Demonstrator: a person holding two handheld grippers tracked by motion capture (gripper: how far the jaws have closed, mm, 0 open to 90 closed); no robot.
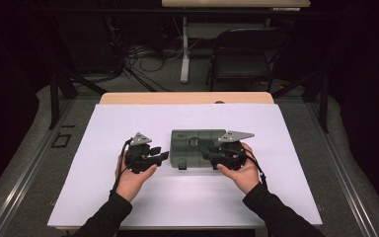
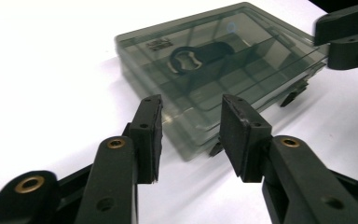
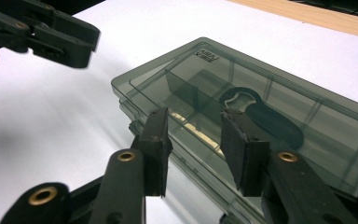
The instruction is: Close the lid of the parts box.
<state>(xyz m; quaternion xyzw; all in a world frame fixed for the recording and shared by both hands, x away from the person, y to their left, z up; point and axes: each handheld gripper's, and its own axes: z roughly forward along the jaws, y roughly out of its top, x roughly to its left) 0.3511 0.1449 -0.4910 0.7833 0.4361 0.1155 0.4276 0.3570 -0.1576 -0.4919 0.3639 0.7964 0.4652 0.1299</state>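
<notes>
A smoky see-through compartment box (image 1: pixel 190 143) lies flat with its lid down on the white table top (image 1: pixel 187 197). Inside it, under the lid, lies a black tool with a ring-shaped end (image 2: pixel 193 58) (image 3: pixel 261 114). My left gripper (image 1: pixel 164 158) (image 2: pixel 191 123) stands open at the box's (image 2: pixel 251 56) left near corner, with nothing between its pads. My right gripper (image 1: pixel 208 154) (image 3: pixel 193 140) is open over the right near part of the box (image 3: pixel 200 79), its pads not pressing on anything. Each gripper view shows the other gripper farther off: the right gripper (image 2: pixel 347 39), the left gripper (image 3: pixel 74 44).
A wooden strip (image 1: pixel 187 97) runs along the table's far edge. Beyond it stand a black folding chair (image 1: pixel 246 54) and a white table leg (image 1: pixel 184 49), with cables on the floor. White surface spreads wide on all sides of the box.
</notes>
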